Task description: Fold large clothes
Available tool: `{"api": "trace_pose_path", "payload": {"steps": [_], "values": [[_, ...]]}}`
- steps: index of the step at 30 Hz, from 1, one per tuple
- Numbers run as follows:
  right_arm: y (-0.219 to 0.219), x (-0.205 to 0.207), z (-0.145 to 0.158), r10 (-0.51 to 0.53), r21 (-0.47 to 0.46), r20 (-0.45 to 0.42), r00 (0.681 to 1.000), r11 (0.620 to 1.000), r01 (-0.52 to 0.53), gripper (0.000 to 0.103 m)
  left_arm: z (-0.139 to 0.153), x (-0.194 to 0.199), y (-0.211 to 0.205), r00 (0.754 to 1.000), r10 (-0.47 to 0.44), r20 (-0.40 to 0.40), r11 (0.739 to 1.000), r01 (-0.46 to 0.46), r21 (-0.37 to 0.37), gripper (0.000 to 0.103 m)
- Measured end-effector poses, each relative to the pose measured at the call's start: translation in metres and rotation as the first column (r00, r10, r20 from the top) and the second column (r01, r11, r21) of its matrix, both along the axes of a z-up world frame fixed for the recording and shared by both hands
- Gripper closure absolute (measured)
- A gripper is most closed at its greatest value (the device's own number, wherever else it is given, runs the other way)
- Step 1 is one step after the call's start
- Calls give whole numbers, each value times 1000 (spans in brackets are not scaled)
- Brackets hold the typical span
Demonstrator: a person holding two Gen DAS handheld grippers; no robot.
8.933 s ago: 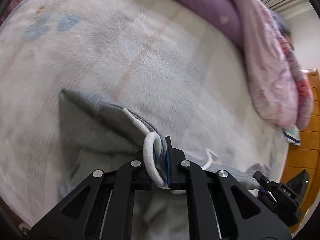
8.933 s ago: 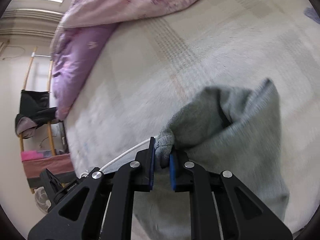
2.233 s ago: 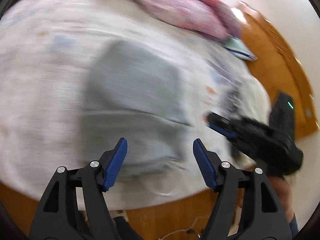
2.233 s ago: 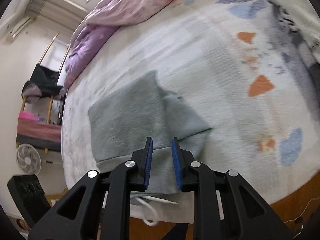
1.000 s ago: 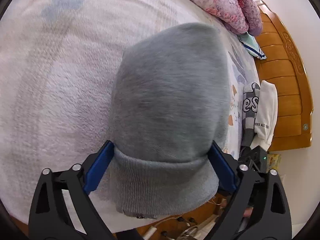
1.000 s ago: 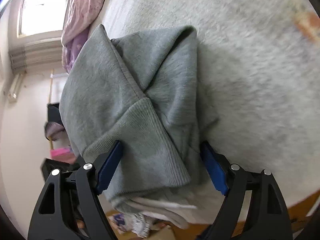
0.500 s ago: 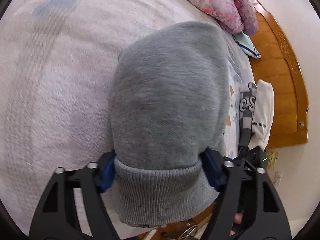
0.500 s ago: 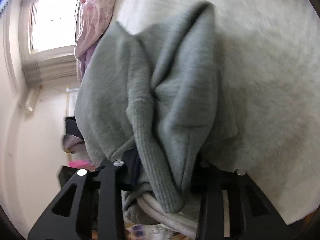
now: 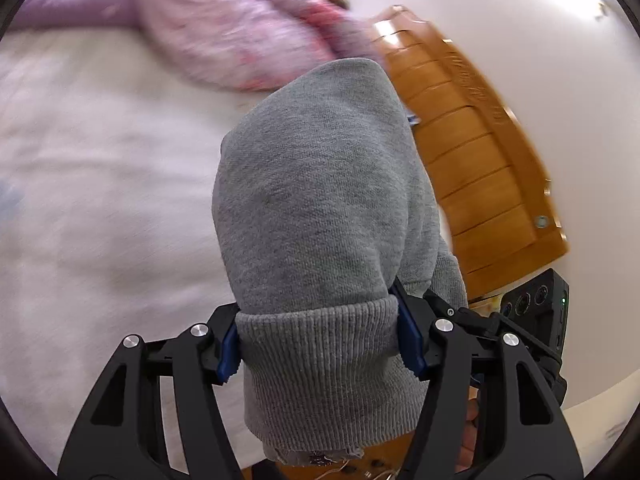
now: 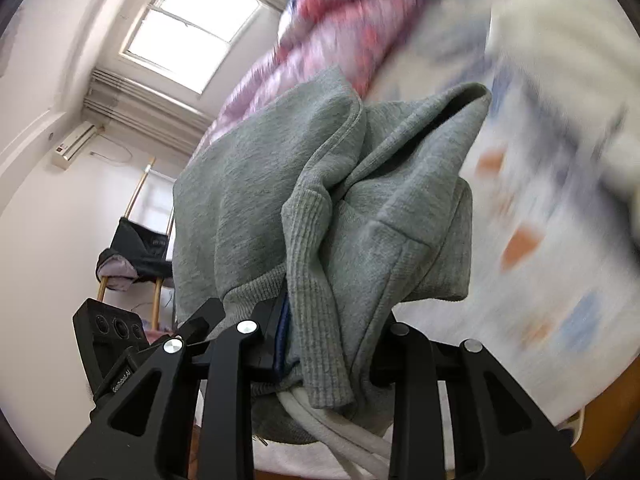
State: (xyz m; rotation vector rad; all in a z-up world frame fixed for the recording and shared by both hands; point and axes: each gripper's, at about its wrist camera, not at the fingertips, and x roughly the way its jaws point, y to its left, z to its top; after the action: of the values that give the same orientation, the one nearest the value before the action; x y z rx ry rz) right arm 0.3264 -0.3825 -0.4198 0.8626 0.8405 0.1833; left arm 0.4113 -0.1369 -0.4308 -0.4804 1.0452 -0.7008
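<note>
The folded grey hoodie (image 9: 320, 208) is lifted off the bed, held from both sides. My left gripper (image 9: 320, 340) is shut on its ribbed hem, blue pads pressed into the bundle. My right gripper (image 10: 328, 344) is shut on the other side of the grey hoodie (image 10: 320, 200), where a ribbed cuff and the white drawstring (image 10: 320, 420) hang down between the fingers. The right gripper's body (image 9: 540, 320) shows in the left wrist view.
The white patterned bed cover (image 9: 100, 200) lies below, blurred. A pink and purple quilt (image 9: 224, 40) is heaped at the far side. A wooden headboard (image 9: 480, 168) stands to the right. A window (image 10: 188, 28) and a chair with clothes (image 10: 132, 256) are on the left.
Both grippers closed on the folded hoodie and raised it off the bed cover. The views have swung up toward the headboard and the window.
</note>
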Motion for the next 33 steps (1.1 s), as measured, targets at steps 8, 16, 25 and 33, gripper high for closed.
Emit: {"api": "trace_pose_path", "payload": {"steps": [8, 16, 25, 33], "values": [[-203, 27, 47, -19, -124, 53, 998, 992, 26, 77, 20, 23, -216, 999, -30, 38, 995, 33, -96, 41], [-315, 39, -9, -27, -186, -73, 997, 982, 13, 73, -39, 32, -347, 998, -23, -59, 999, 21, -32, 32], [-346, 18, -45, -175, -338, -302, 937, 939, 66, 54, -50, 20, -374, 998, -18, -62, 952, 36, 305, 11], [-272, -12, 29, -128, -583, -267, 955, 810, -55, 40, 33, -15, -321, 983, 6, 184, 859, -100, 502, 10]]}}
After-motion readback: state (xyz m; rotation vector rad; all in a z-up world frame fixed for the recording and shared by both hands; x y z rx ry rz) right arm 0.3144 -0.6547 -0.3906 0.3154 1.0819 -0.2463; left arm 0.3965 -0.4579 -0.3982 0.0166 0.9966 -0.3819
